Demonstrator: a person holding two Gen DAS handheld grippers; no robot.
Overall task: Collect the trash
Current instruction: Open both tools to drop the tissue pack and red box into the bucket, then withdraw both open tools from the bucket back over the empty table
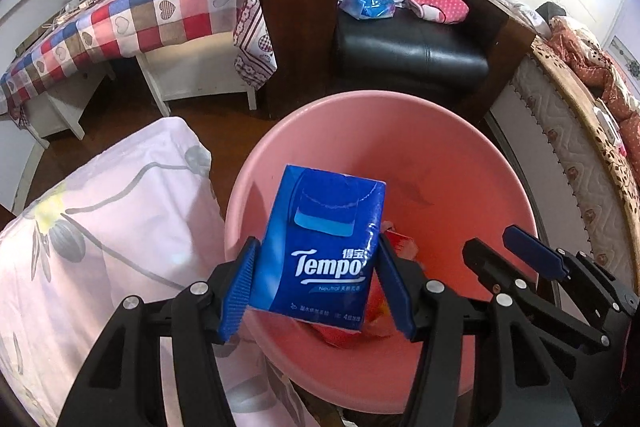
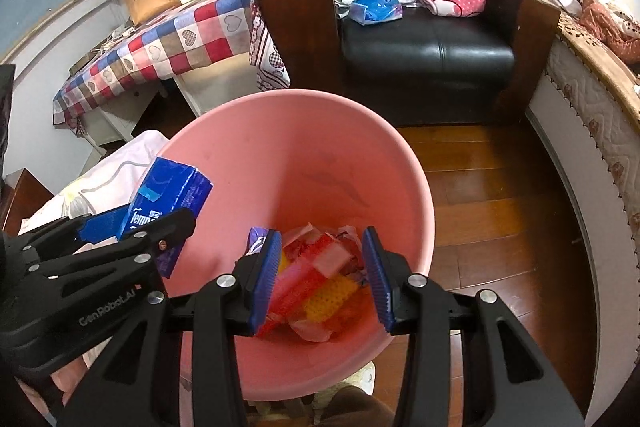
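Observation:
My left gripper (image 1: 316,283) is shut on a blue Tempo tissue pack (image 1: 324,243) and holds it over the near left rim of a pink bin (image 1: 400,131). The pack also shows in the right wrist view (image 2: 168,199), with the left gripper (image 2: 132,227) around it. My right gripper (image 2: 324,279) is open and empty above the bin (image 2: 280,131), over a heap of red, yellow and pink wrappers (image 2: 320,275) at its bottom. The right gripper also shows in the left wrist view (image 1: 516,259).
A white floral cushion (image 1: 100,235) lies left of the bin. A black armchair (image 1: 404,39) with clothes and a blue packet (image 1: 368,5) stands behind it. A checked-cloth table (image 1: 128,19) is at the back left, a bed (image 2: 592,131) at the right, wooden floor (image 2: 492,195) between.

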